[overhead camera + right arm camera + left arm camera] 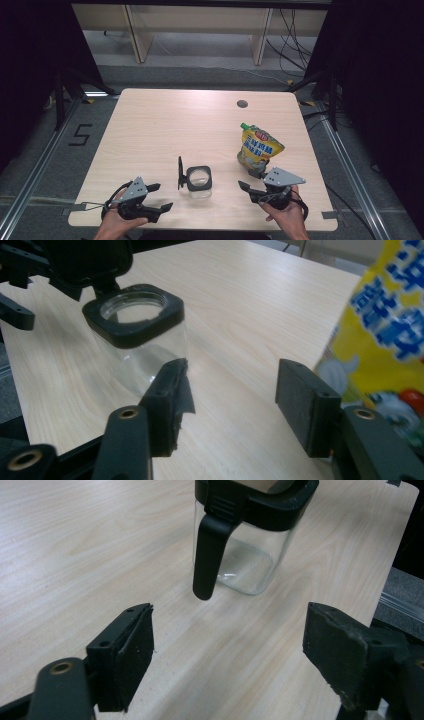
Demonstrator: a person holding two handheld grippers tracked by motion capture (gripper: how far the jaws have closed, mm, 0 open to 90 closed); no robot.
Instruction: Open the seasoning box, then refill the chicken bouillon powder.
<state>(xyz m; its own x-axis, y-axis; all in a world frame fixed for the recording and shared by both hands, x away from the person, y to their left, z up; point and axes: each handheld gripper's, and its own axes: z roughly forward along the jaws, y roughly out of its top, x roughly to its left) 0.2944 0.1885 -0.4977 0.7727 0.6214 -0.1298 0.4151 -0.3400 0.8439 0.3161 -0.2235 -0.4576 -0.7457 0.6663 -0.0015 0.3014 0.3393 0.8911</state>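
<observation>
Wood of a pale table (pixel 165 125) lies under both my claws; I hold one gripper in each hand at the near edge. The left gripper (pixel 159 196) is released, its two black jaws stand wide apart with nothing between them; in the left gripper view its pads (pixel 135 655) point toward a clear glass jar (pixel 245 555), which stands upright a little beyond the jaws and does not touch them. The jar has a black square collar, and its black lid (pixel 180 173) is flipped open and stands up at the jar's left side in the high view; in the left gripper view this lid hangs down the side of the jar that faces me. The jar looks empty.

The right gripper (pixel 253 188) is also released, jaws apart and holding nothing; in the right gripper view the jar (pixel 137 335) is beyond the left jaw, and a yellow pouch (pixel 385 340) with blue letters is just beside the right jaw. In the high view this pouch (pixel 257 146) has a green cap and stands leaning just behind the right gripper, to the right of the jar (pixel 199 181); whether it touches the gripper I cannot tell. A small round hole (pixel 242 104) is in the table near the far edge.
</observation>
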